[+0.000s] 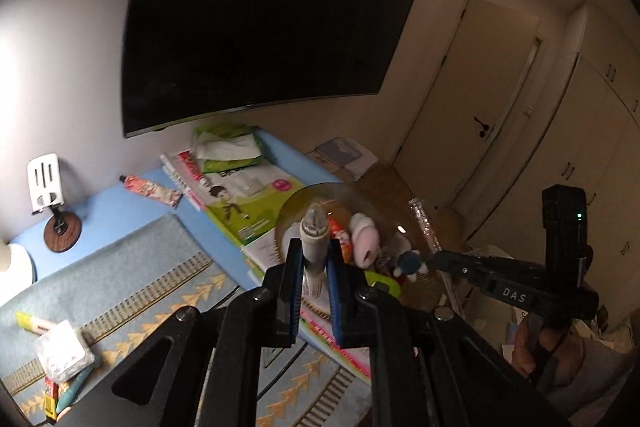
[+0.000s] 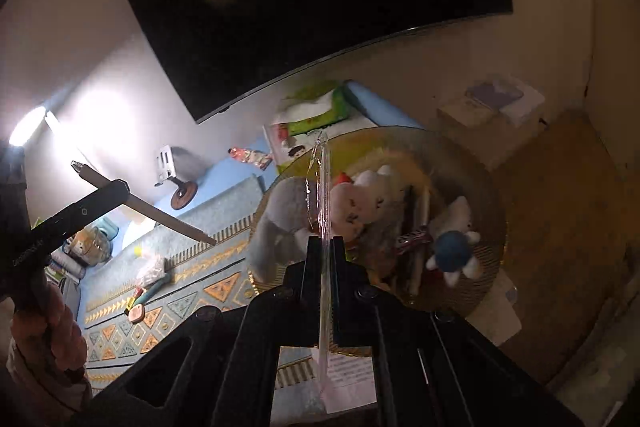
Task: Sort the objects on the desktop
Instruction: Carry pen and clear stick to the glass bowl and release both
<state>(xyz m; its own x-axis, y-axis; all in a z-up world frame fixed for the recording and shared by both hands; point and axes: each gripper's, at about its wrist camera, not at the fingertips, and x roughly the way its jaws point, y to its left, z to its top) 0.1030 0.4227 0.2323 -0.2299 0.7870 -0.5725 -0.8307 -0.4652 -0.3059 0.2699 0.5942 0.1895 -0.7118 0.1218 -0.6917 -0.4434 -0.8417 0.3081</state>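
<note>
In the left wrist view my left gripper (image 1: pixel 314 259) is shut on a grey pen (image 1: pixel 315 231) that points away, over a clear amber bowl (image 1: pixel 304 189). The bowl holds a white plush toy (image 1: pixel 366 239) and a blue plush toy (image 1: pixel 408 261). My right gripper (image 1: pixel 438 259) comes in from the right, shut on a thin clear wrapped stick (image 1: pixel 422 225). In the right wrist view the right gripper (image 2: pixel 325 247) pinches that stick (image 2: pixel 322 183) above the bowl (image 2: pixel 460 147). At the left, the left gripper (image 2: pixel 120 189) holds the pen (image 2: pixel 168 221) over the mat.
A patterned blue mat (image 1: pixel 120 267) carries a yellow highlighter (image 1: pixel 34 321) and a clear packet (image 1: pixel 64 351). Books (image 1: pixel 248 195), a green tissue pack (image 1: pixel 228 147), a tube (image 1: pixel 152 189) and a phone stand (image 1: pixel 48 183) lie near the wall under a dark screen (image 1: pixel 260 7). A hand (image 2: pixel 48 331) grips the left handle.
</note>
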